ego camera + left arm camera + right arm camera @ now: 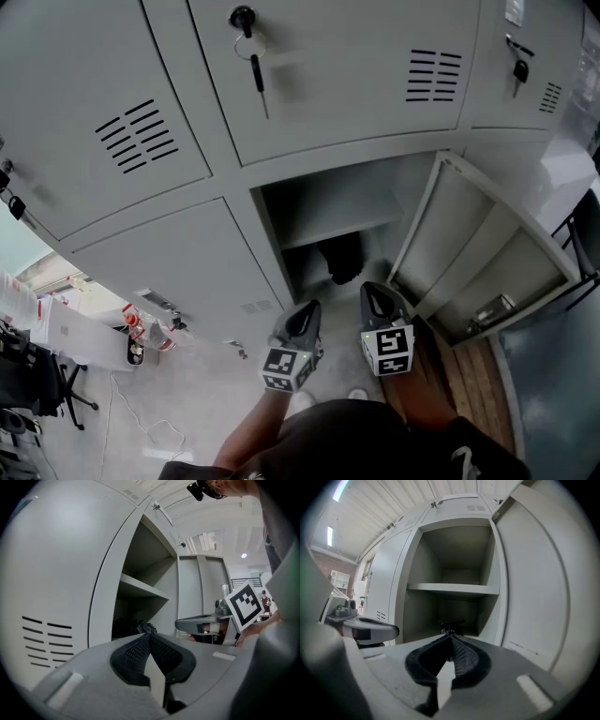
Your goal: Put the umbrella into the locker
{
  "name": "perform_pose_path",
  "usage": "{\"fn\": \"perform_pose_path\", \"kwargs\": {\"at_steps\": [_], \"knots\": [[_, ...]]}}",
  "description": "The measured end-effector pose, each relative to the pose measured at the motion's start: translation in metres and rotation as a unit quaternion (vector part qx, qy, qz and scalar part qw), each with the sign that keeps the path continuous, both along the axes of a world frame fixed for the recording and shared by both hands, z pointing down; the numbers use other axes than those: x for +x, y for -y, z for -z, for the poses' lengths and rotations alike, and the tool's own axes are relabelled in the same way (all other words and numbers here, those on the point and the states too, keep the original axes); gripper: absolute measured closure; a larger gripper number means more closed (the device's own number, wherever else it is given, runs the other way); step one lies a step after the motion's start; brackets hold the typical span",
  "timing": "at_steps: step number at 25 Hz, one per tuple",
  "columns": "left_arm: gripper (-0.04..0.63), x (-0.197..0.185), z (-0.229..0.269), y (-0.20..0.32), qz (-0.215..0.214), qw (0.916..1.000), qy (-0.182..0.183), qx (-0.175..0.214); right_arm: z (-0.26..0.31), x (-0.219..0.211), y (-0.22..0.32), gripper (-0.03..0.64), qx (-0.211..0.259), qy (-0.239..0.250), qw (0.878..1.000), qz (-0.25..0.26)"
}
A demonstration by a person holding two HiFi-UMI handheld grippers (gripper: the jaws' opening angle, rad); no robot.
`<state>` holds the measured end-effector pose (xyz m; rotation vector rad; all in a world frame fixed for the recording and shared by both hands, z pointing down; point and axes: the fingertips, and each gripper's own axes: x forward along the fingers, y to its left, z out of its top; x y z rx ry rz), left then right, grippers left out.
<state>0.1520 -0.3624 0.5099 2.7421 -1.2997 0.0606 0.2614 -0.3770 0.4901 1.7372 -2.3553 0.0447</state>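
The right gripper [451, 637] has its jaws pressed together with nothing between them, and the left gripper [150, 634] is likewise closed and empty. Both are held side by side just outside the open front of the locker [497, 564]. Straight beyond the right tips, the umbrella [451, 626] lies in the lower compartment, under the shelf [452, 588] and toward the back wall, apart from both grippers. The task therefore looks done apart from the door [469, 244], which stands swung wide to the right. The umbrella appears to be a dark folded bundle, probably light, with soft cloth that slips and bunches over a stiff core. A firm pinch across the middle, or on the handle end, would likely hold better than one on loose fabric; which end is the handle cannot be told. By count there is one umbrella, two grippers, one open locker with one shelf, and at least four closed doors around it.
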Motion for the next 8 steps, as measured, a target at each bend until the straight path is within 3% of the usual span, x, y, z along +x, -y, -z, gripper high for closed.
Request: {"fn": "perform_pose_path", "kwargs": {"at_steps": [8], "knots": [[0.591, 0.0035, -0.0033, 0.0, -0.002, 1.0, 0.003, -0.003, -0.0053, 0.0025, -0.0031, 0.612, -0.004, -0.012, 1.0, -0.002]]}}
